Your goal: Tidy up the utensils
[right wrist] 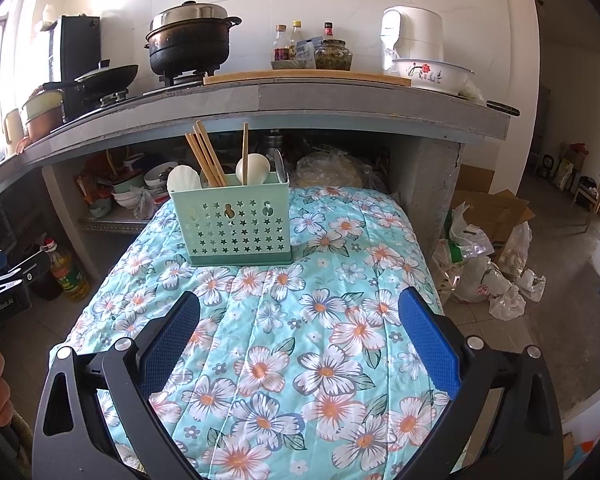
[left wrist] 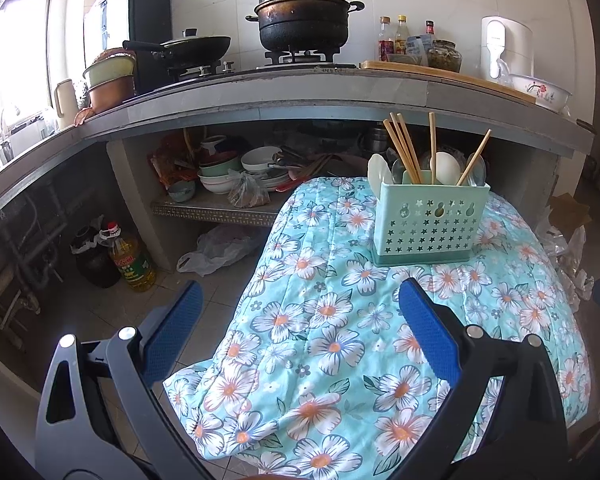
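Utensils: chopsticks (left wrist: 404, 148) and white spoons (left wrist: 446, 168), all upright in the holder. Left gripper (left wrist: 298, 300): jaws wide, holding nothing, above the flowered cloth (left wrist: 320, 344). Right gripper (right wrist: 298, 312): jaws wide, holding nothing, above the same cloth (right wrist: 280, 352). Holder (right wrist: 236, 224): pale green, star-punched, standing on the far part of the cloth, well apart from both grippers. Chopsticks (right wrist: 208, 156) lean left of centre; spoons (right wrist: 254, 168) sit beside them. Bench (right wrist: 320, 98) behind: black lidded pot (right wrist: 190, 46), frying pan (right wrist: 108, 76), sauce bottles (right wrist: 292, 42), floral basin (right wrist: 432, 74).
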Demonstrator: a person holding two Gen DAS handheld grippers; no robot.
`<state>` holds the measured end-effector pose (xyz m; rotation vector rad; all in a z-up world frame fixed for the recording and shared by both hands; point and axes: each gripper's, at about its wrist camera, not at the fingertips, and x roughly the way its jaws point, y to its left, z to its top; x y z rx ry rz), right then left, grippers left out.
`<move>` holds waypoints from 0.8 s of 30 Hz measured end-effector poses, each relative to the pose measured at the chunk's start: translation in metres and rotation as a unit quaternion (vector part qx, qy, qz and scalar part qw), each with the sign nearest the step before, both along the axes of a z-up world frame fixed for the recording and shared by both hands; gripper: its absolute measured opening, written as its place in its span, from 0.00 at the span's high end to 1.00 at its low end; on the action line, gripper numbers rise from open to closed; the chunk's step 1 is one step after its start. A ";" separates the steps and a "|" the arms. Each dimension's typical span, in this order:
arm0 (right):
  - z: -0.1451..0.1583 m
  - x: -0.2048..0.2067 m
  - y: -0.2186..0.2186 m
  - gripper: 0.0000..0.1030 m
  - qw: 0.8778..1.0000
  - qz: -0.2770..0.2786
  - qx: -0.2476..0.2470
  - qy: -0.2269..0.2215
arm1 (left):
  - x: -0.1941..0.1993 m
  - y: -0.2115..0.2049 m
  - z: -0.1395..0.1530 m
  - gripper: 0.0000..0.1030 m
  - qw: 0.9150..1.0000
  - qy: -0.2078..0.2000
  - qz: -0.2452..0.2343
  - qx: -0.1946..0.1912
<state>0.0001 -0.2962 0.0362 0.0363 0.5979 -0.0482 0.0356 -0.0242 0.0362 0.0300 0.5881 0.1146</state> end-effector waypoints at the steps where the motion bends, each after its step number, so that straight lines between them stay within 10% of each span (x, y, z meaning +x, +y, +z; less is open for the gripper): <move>1: 0.000 0.000 0.000 0.06 1.000 0.000 0.000 0.000 | 0.000 0.000 0.000 0.08 1.000 0.000 0.000 0.000; 24: -0.001 0.000 -0.001 0.06 1.000 0.001 0.007 0.003 | 0.000 -0.001 0.000 0.08 1.000 0.001 0.000 0.000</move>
